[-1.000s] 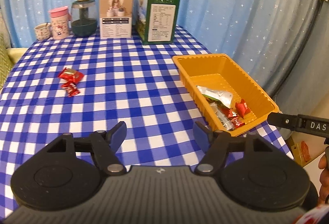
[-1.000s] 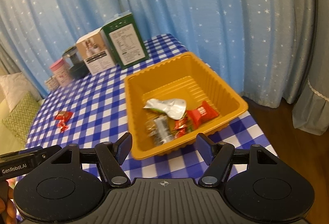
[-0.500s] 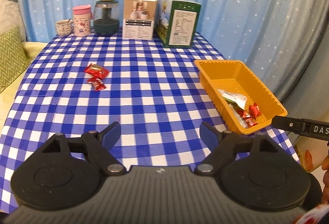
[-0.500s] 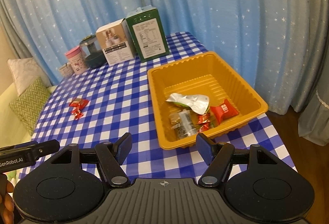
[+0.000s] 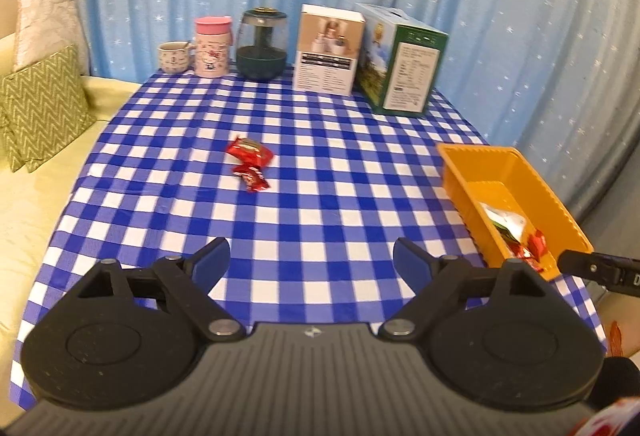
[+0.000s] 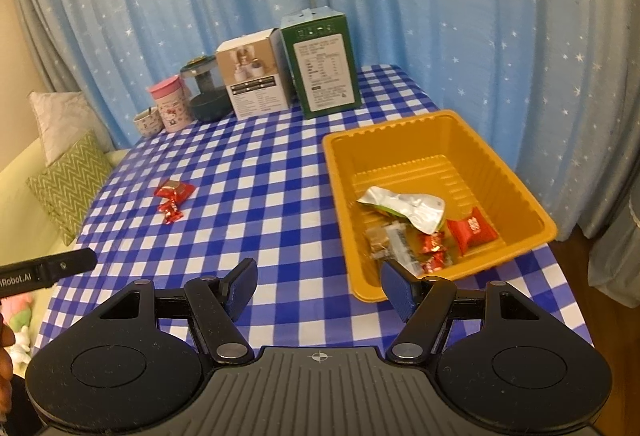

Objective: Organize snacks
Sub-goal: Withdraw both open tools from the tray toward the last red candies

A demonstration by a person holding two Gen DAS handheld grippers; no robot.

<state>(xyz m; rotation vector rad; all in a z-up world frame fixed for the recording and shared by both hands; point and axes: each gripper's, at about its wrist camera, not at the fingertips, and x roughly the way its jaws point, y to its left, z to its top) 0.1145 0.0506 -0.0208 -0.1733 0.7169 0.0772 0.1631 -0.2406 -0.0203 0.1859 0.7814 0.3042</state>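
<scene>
The left hand-held gripper (image 5: 311, 256) hangs above the near edge of the tabletop (image 5: 320, 139), its blue-padded jaws spread wide with nothing between them. Ahead of it and slightly to its left, well apart from the fingertips, two red snack packets lie on the blue-and-white checked cloth: a larger red packet (image 5: 250, 151) and, just beside it on the near side, a small red candy (image 5: 251, 177). The two appear to touch or nearly touch.

The right hand-held gripper (image 6: 319, 286) is also wide open and holds nothing. Its right finger (image 6: 396, 290) sits in front of the near left corner of the orange tray (image 6: 340, 171); whether it touches the tray wall cannot be told. The tray stands at the right side of the tabletop and holds a silver pouch (image 6: 404, 203), a red pillow packet (image 6: 472, 230), a few small red candies (image 6: 432, 250) and a clear-wrapped bar (image 6: 390, 244), all gathered toward its near end. From this view the loose red packets (image 6: 174, 195) lie well to the left of the tray and far ahead of the gripper's left finger.

Along the far edge stand a small cup (image 5: 173, 55), a pink mug (image 5: 212, 45), a dark glass jar (image 5: 262, 43), a white box (image 5: 328, 49) and a green box (image 5: 404, 61).
</scene>
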